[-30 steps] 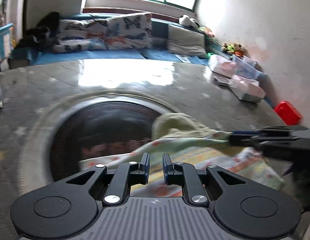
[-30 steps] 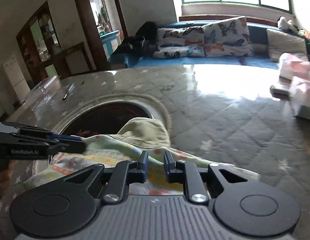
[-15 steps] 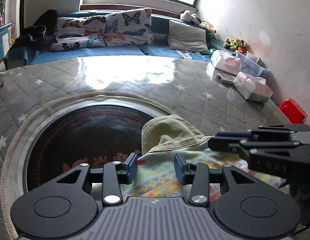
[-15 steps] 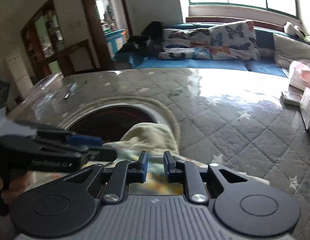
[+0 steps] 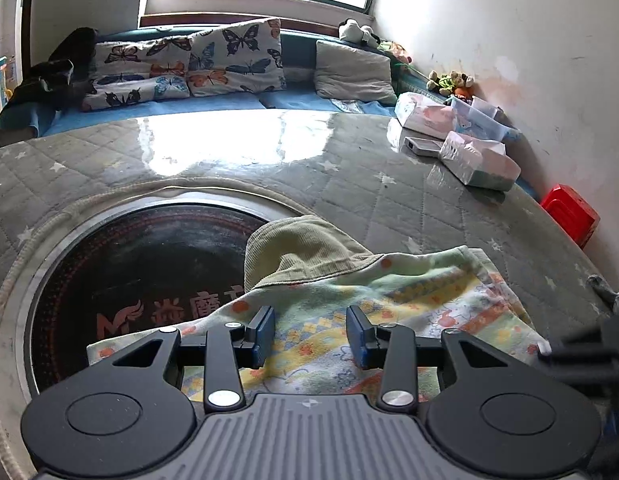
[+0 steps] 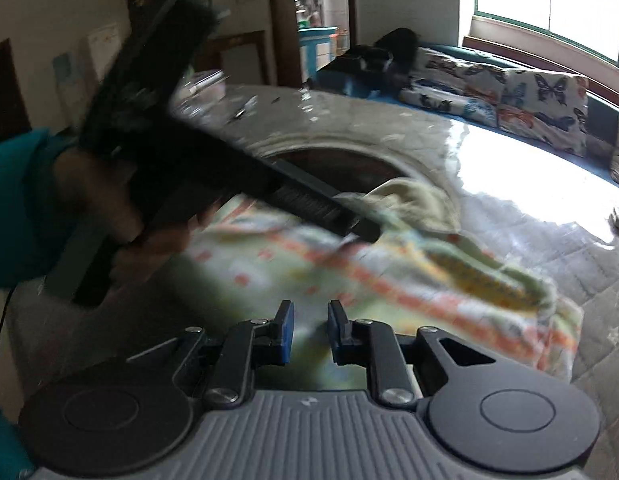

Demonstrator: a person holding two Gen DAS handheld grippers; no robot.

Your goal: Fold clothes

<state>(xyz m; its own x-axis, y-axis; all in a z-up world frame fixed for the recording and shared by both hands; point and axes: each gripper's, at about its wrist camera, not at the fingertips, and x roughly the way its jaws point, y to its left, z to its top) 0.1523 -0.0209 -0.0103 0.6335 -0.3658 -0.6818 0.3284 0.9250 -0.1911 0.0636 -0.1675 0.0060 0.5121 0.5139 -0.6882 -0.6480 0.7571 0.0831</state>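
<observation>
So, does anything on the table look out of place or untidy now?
Yes. The patterned garment lies rumpled, its olive hood hanging over the dark round glass inset instead of lying flat on the quilted cover.

From my left camera the table (image 5: 389, 184) lies bare across its middle and far edge. Boxes (image 5: 477, 160) crowd the far right edge under the wall. Toward the near edge the patterned garment (image 5: 409, 308) covers the surface. In the right view my left gripper (image 6: 361, 232) slants across above that garment.
</observation>
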